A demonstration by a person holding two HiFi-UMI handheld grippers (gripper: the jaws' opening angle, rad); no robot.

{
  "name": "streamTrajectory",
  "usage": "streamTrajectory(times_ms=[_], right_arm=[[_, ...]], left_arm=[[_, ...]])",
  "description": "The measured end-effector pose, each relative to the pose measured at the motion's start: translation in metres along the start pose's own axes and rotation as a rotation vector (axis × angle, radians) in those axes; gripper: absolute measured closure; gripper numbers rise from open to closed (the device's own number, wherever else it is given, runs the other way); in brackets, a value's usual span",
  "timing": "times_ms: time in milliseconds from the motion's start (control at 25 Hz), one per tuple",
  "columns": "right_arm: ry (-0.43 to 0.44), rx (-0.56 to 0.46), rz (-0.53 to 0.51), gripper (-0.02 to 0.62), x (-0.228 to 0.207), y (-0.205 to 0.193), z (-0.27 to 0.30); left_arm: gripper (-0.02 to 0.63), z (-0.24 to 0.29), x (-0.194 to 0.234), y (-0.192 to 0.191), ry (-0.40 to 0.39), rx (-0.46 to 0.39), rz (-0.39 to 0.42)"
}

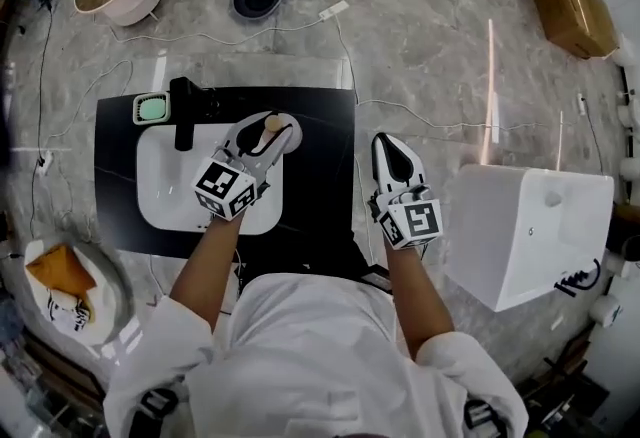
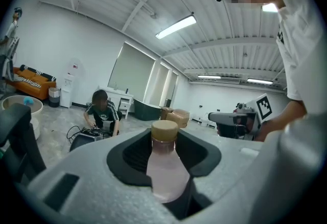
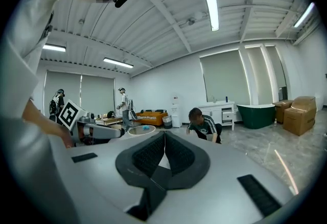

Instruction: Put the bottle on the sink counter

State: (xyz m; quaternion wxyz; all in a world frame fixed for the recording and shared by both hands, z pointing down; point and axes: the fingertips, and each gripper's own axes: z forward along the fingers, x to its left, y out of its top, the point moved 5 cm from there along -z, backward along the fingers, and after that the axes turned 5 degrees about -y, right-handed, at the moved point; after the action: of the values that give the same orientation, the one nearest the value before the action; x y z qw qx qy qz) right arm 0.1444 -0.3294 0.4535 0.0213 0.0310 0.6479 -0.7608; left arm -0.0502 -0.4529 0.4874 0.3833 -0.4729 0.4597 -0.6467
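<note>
Two jaws of the left gripper (image 2: 164, 141) clamp the pale pink bottle (image 2: 164, 174) below its tan cap, likely to carry it steadily. It hangs over the basin (image 1: 165, 191), not yet on the black counter (image 1: 112, 161). The right gripper (image 3: 162, 152) is closed on nothing and held aside. A corner tray (image 1: 138, 109) holds something green.

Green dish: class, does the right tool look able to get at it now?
Probably not directly. The right tool, shut, is past the counter's right edge; the left tool holding the bottle and the faucet stand between it and the dish.
</note>
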Motion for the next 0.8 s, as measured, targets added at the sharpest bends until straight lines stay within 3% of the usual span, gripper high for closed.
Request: streamTrajectory(times_ms=[240,520,800], right_arm=[[0.048,0.009,0.027,0.58,-0.025,-0.02,0.029],[0.024,0.017,0.062,0.58,-0.052,-0.046,0.047],[-0.023,0.04,0.098,0.58,-0.077,-0.07,0.054]], left_arm=[[0.457,0.035,0.01,-0.015,0.046,0.015,0.004],[0.457,0.07,0.011,-0.028,0.041,0.017,0.074],[0.459,0.096,0.017,-0.043,0.045,0.025,0.092]])
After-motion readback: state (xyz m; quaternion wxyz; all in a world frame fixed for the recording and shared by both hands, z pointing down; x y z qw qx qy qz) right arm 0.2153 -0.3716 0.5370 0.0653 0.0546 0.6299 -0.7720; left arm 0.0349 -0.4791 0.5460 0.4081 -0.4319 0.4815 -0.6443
